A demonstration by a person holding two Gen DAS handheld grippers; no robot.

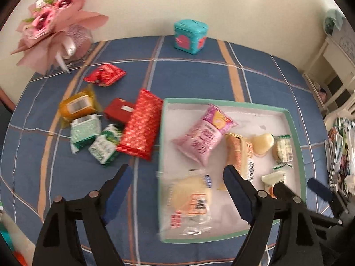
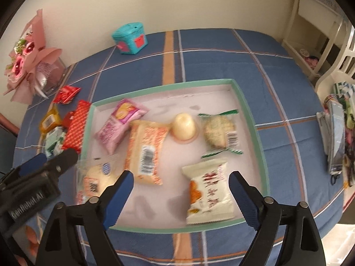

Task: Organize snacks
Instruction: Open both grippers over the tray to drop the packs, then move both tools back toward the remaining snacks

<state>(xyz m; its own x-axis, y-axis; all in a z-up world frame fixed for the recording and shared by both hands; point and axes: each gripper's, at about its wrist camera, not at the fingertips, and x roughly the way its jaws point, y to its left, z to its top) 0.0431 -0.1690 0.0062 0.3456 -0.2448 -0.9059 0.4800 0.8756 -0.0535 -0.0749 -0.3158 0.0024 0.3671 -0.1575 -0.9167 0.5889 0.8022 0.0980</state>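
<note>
A green-rimmed white tray (image 1: 295,137) lies on the blue plaid cloth and holds a pink packet (image 1: 206,133), an orange packet (image 1: 238,153), a jelly cup (image 1: 263,143) and a green-edged cracker (image 1: 283,150). My left gripper (image 1: 177,170) is open above the tray's near left corner, over a clear-wrapped pale cake (image 1: 190,199) that its pads do not touch. My right gripper (image 2: 182,175) is open above a white packet with orange print (image 2: 208,192), which lies flat in the tray (image 2: 250,119). Left of the tray lie a long red packet (image 1: 142,124), a yellow packet (image 1: 77,106), green-and-white packets (image 1: 88,130) and red packets (image 1: 104,75).
A teal box (image 1: 190,36) stands at the table's far edge by the wall. A pink bouquet (image 1: 51,24) fills the far left corner. White furniture (image 2: 310,33) and a heap of packets (image 2: 335,133) stand at the right edge.
</note>
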